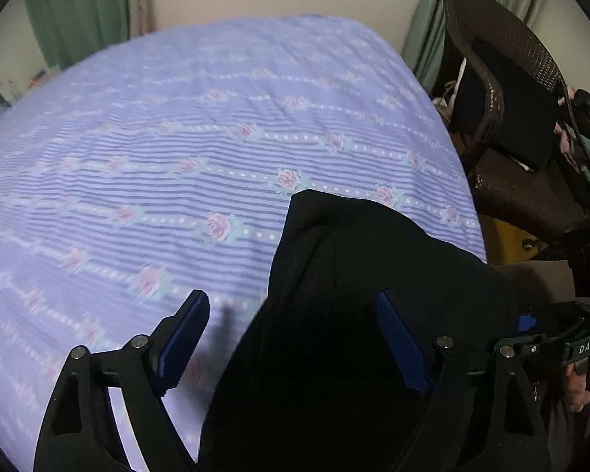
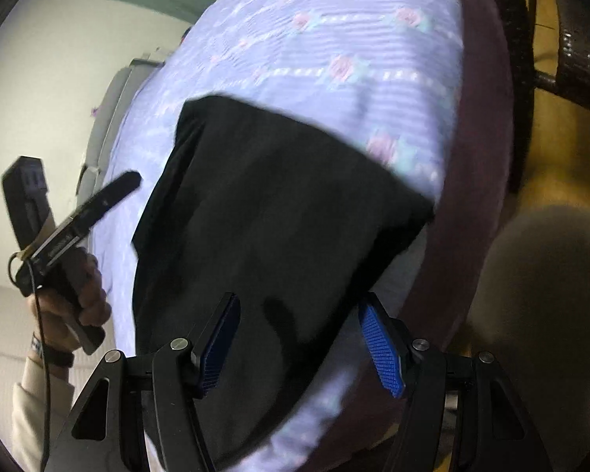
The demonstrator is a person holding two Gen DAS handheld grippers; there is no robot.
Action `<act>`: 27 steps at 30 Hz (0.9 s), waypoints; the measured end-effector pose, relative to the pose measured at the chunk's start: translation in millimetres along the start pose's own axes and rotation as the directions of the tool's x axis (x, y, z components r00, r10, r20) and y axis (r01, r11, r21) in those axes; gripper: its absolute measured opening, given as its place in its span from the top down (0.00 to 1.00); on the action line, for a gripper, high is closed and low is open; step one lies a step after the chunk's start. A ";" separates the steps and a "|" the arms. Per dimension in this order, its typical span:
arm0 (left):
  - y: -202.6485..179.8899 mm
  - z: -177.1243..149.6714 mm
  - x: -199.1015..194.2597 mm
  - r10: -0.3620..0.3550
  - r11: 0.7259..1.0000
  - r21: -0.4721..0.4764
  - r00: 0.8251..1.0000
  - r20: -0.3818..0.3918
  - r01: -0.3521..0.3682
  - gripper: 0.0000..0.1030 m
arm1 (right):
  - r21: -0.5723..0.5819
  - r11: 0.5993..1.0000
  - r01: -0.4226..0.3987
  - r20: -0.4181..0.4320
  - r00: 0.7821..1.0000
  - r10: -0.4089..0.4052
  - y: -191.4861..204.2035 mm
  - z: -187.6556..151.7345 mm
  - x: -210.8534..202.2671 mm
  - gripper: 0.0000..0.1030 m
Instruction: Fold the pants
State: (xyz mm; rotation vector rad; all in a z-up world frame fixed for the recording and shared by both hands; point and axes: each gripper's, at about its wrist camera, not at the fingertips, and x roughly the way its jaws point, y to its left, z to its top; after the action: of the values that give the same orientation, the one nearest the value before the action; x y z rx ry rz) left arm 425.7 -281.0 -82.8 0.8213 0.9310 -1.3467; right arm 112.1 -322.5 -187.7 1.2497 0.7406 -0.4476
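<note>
Black pants (image 1: 334, 314) lie on the bedspread (image 1: 137, 137) (lilac, flowered); both grippers (image 1: 291, 338) (image 2: 299, 344) spread.

both tools share one build: the left claw (image 1: 293, 332) and the right claw (image 2: 299, 336) have matte black angular arms with triangular cut-outs, silver round screw heads at the pivots and ribbed blue pads (image 2: 381, 348). white "das" lettering marks a black bar. the bare-skinned left hand (image 2: 72, 299) shows a cream sleeve, a dark wristband and a thin black cable.
</note>
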 end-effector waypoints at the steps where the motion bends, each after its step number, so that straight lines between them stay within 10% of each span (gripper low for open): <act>1: 2.9 2.5 7.2 -0.007 1.000 0.001 1.000 -0.014 0.007 0.17 | 0.002 1.000 -0.007 0.002 1.000 0.007 -1.4 3.4 2.5 0.38; 9: 0.9 17.8 58.5 -0.064 0.997 0.027 0.986 -0.156 0.069 0.21 | -0.028 0.997 -0.075 -0.032 0.997 0.074 -2.3 15.8 13.8 0.38; 11: 0.6 22.9 56.8 -0.082 0.996 0.012 0.987 -0.136 0.085 0.38 | -0.074 0.993 -0.091 -0.027 0.996 0.089 4.0 16.4 10.4 0.45; 13: 1.0 26.1 53.9 -0.116 0.993 -0.009 0.986 -0.119 0.116 0.80 | -0.111 0.988 -0.109 -0.022 0.994 0.107 7.1 18.4 8.4 0.61; 15: -3.8 25.9 56.3 -0.137 0.990 0.001 0.981 -0.139 0.139 0.88 | -0.139 0.981 -0.133 -0.030 0.991 0.130 9.5 20.1 7.7 0.80; 27: -17.2 24.6 -18.9 -0.059 0.993 0.099 0.998 -0.031 0.062 0.93 | -0.370 0.895 -0.248 0.009 0.963 0.270 56.9 5.9 -33.9 0.94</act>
State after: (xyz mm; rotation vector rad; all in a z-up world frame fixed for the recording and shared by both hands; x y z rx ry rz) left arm 410.5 -296.4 -54.6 0.8964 0.9231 -1.4467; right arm 128.5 -315.3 -123.7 0.9585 0.5629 -0.1173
